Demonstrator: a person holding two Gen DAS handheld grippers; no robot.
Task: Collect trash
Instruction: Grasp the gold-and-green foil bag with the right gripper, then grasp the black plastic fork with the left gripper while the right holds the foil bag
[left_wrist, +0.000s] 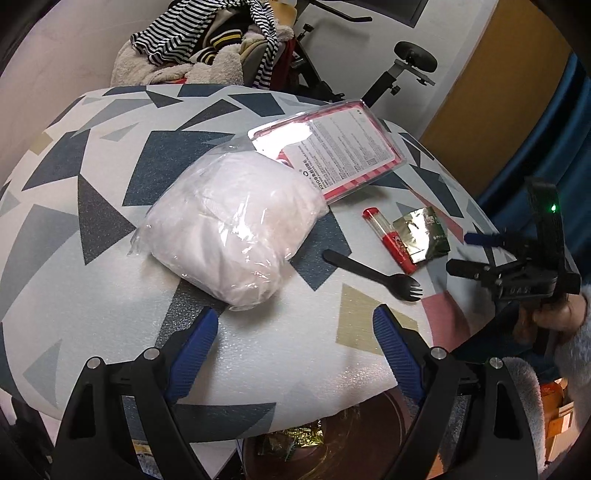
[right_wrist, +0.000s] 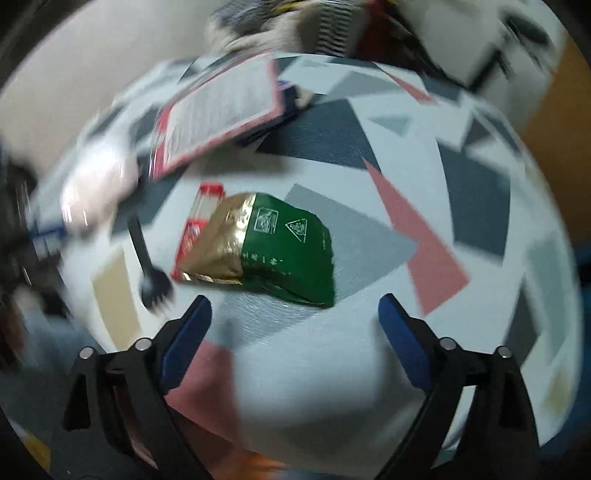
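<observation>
Trash is spread over the patterned table (left_wrist: 110, 236): a clear bag of white material (left_wrist: 236, 236) left, a black spork (left_wrist: 373, 273), red tube (left_wrist: 388, 240) and green-gold wrapper (right_wrist: 273, 247) right. Both the left gripper (left_wrist: 295, 321) and right gripper (right_wrist: 295, 310) are held wide, nothing between the jaws.

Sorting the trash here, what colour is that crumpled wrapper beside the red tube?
Green with a gold foil end; the wrapper shows best in the right wrist view.
</observation>
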